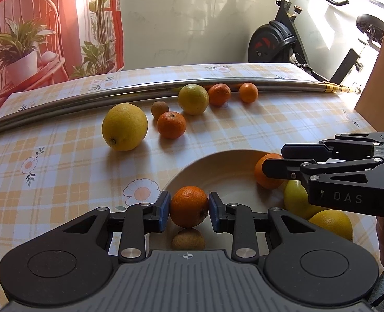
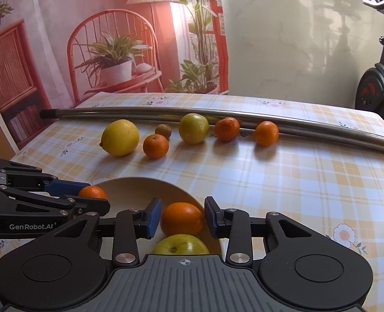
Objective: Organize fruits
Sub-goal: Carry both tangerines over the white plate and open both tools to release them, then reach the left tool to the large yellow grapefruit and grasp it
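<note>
Held fruit, left: we have a small orange (image 1: 189, 206) pinched between the blue pads of the left gripper (image 1: 189, 208), which is nearly closed around it, over the near side of the bowl (image 1: 225, 166).
Held fruit, right: the right gripper (image 2: 182, 219) is drawn in around a second orange (image 2: 182, 219) at the bowl's rim; the left pad looks to be on the skin, while on the right side we cannot tell whether the pad touches.
How these will handle: we judge the oranges light, firm but a little yielding, with a waxy skin that can slip and a round shape that will roll once let go.
Where to hold: across the widest part, pads on opposite sides, as the left one sits now; a grip off the middle could squeeze the fruit out.
Already in the bowl: a yellow-green fruit (image 2: 181, 244), a yellow fruit (image 1: 331, 225) and a small brown fruit (image 1: 188, 239).
Waiting on the worktop: a big lemon (image 1: 125, 127), a tangerine (image 1: 171, 125), a brown kiwi-like fruit (image 1: 160, 109), a greenish citrus (image 1: 193, 99) and two more tangerines (image 1: 219, 94) near a metal pole (image 1: 88, 98).
Heavier piece: we expect the lemon to need a wider, firmer grip.
Pose, left: tilted downward over the bowl, pads level with each other.
Pose, right: reaching in from the right, angled down, well apart from the left gripper.
</note>
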`<state>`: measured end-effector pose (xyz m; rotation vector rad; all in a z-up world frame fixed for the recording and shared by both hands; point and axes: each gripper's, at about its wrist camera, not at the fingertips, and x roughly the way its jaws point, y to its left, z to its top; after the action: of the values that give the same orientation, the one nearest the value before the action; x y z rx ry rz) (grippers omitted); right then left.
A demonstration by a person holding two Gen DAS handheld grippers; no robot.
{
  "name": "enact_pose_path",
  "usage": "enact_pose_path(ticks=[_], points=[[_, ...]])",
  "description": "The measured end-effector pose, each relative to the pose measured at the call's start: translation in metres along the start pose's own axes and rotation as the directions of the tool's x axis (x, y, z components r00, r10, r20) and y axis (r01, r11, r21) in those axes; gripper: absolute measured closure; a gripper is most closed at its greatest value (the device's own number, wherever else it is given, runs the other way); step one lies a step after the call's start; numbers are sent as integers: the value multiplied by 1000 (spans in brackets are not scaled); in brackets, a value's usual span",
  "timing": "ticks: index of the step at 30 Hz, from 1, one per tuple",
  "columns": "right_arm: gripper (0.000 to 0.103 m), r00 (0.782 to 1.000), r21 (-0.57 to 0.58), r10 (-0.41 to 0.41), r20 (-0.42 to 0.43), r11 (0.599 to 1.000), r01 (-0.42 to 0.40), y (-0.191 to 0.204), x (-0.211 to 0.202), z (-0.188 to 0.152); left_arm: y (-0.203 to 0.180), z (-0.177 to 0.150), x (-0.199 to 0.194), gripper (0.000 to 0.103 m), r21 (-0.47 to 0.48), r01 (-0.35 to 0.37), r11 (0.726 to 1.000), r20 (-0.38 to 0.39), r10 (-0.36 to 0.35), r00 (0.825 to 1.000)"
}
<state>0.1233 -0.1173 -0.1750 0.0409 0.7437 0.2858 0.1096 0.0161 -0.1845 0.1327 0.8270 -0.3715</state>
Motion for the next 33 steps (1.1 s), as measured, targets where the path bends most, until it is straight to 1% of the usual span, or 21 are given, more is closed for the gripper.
enact_pose_path(ticks=[17,26,33], points=[[70,1000,10,-10,4,1000,10,-3,-3,-1,2,-1,-3,69,-32,-2,1000,0,2,1000],[70,999,27,-33,17,999,32,-8,-11,3,9,3,-15,69,-83,11,997,32,-8,999],[70,998,46,-35,50,998,33,-13,-19,6,18,14,-23,69,-119,-1,993,67,9,998]])
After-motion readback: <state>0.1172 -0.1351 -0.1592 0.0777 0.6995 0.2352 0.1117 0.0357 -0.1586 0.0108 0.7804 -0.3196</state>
